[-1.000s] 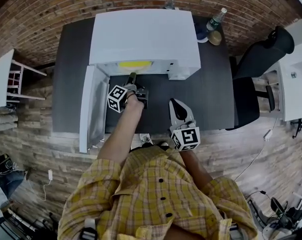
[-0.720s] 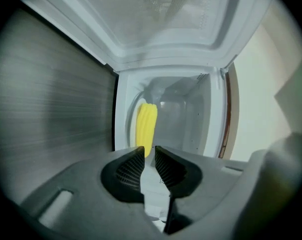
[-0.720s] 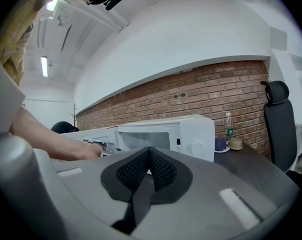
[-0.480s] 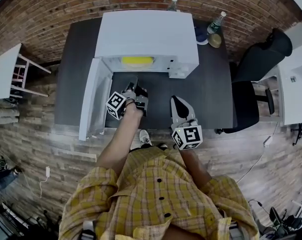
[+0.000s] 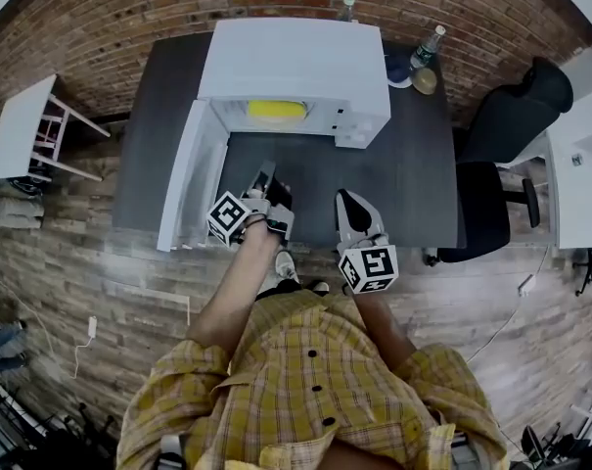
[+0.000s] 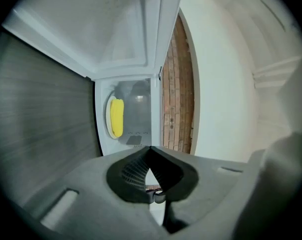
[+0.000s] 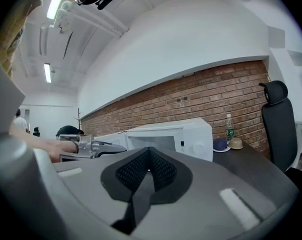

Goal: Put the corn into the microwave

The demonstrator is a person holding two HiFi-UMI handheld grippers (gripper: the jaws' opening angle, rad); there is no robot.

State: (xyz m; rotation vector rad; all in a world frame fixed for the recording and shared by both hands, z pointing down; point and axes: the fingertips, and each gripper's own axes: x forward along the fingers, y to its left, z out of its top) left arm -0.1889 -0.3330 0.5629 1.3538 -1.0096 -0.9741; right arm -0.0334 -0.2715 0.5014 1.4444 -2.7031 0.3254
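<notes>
Corn (image 5: pixel 276 110) inside microwave (image 5: pixel 296 62); left gripper (image 5: pixel 267 172) withdrawn.

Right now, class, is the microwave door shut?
No, the door stands swung open, with the corn showing inside the microwave.

Head view looks steeply down from above the person; the left gripper (image 5: pixel 267 170) and right gripper (image 5: pixel 346 200) point toward the microwave (image 5: pixel 296 62) ahead. Left gripper view, rolled sideways, faces the open cavity nearby; right gripper view sees the same microwave level, farther ahead.
</notes>
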